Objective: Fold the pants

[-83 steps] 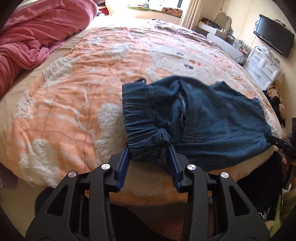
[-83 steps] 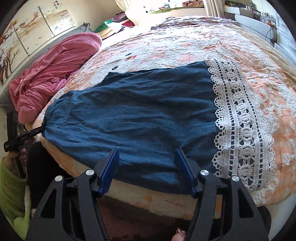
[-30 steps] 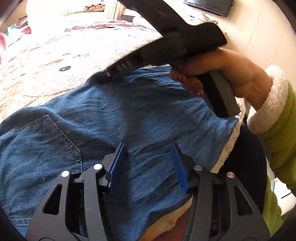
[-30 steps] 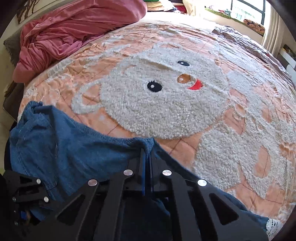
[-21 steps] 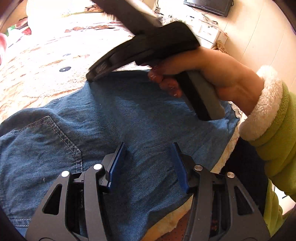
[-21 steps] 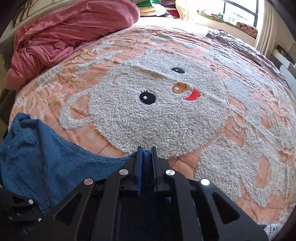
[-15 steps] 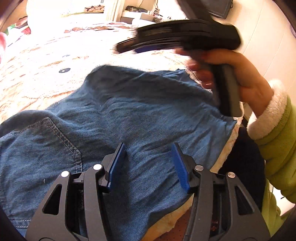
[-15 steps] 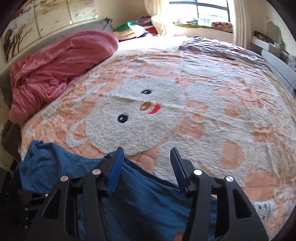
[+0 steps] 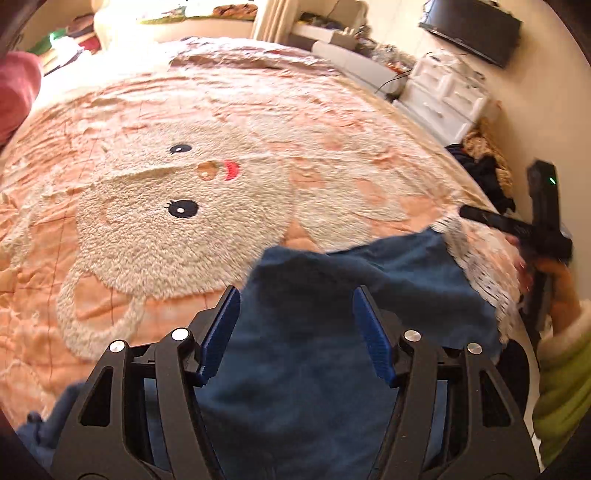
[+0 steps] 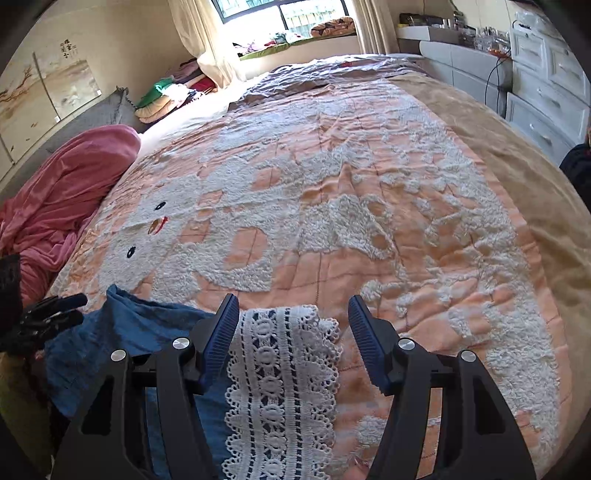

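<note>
The blue denim pants (image 9: 314, 332) lie folded at the near edge of the bed, their white lace hem (image 10: 280, 373) on the right side. My left gripper (image 9: 295, 332) is open and empty, hovering just above the denim. My right gripper (image 10: 291, 339) is open and empty, with the lace hem between and below its fingers. The right gripper also shows at the right edge of the left wrist view (image 9: 517, 229), held in a hand. The left gripper shows at the left edge of the right wrist view (image 10: 48, 314).
An orange bedspread with a fluffy white bear design (image 9: 177, 221) covers the bed. A pink blanket (image 10: 62, 192) is bunched at the far left. White drawers (image 10: 546, 81) and a wall TV (image 9: 472, 33) stand to the right. Folded clothes (image 10: 166, 96) lie near the window.
My right gripper let go of the denim edge, opened, and swung away to the right over the lace hem. My left gripper stayed open and tilted up toward the bed.
</note>
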A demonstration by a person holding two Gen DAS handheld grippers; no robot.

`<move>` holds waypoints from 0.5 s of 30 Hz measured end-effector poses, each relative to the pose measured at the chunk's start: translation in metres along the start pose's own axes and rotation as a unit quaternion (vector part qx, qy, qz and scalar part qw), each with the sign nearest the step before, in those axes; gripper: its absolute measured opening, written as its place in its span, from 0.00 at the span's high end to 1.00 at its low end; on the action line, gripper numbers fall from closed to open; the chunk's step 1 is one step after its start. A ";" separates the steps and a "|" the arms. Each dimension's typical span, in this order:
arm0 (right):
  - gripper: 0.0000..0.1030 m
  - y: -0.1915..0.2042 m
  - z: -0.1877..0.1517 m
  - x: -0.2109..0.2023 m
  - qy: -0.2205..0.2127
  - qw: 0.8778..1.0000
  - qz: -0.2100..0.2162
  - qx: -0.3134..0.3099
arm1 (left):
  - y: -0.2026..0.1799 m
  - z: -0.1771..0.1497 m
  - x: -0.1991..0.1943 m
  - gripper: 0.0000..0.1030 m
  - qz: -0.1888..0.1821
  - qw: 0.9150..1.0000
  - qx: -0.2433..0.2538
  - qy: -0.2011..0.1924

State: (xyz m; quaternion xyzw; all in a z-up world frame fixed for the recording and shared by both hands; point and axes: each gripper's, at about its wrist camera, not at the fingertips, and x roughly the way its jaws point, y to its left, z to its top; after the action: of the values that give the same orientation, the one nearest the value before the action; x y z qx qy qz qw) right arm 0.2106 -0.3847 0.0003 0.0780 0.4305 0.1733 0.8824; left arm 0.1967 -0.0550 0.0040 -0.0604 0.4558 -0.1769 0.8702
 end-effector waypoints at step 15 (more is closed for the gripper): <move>0.88 0.029 -0.028 -0.006 -0.035 0.995 0.015 -0.088 | 0.003 0.002 0.053 0.89 -0.015 0.999 -0.015 0.042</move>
State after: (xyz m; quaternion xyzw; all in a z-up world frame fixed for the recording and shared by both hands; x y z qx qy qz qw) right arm 0.1779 -0.3600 -0.0045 0.0127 0.3811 0.2213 0.8976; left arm 0.2269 -0.0713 -0.0366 -0.0727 0.4933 -0.1851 0.8468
